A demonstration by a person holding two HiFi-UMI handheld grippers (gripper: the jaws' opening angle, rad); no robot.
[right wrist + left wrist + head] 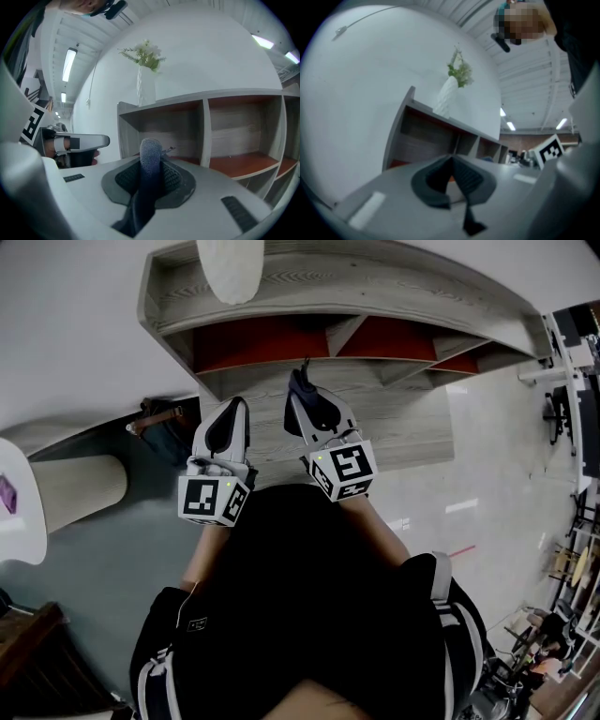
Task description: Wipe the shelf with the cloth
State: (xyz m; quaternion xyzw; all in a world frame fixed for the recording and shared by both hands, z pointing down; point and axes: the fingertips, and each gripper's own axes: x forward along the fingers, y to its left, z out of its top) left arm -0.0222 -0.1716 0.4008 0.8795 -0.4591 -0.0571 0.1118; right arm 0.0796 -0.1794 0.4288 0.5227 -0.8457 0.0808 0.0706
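Observation:
A grey wooden shelf (375, 282) with red-floored compartments stands against the white wall; it also fills the right gripper view as the shelf (220, 131). My right gripper (302, 390) is shut on a dark blue cloth (151, 161), a fold of which sticks up between the jaws and points at the shelf's lower tier. My left gripper (234, 418) sits beside it to the left, shut with nothing between its jaws. In the left gripper view the shelf (436, 136) lies ahead, beyond the shut gripper (451, 161).
A white vase (231, 266) with green and white flowers (143, 54) stands on the shelf's top at its left end. A round cream stool (80, 488) and a white table (19, 517) are at the left. Glossy floor (497, 484) extends right toward chairs.

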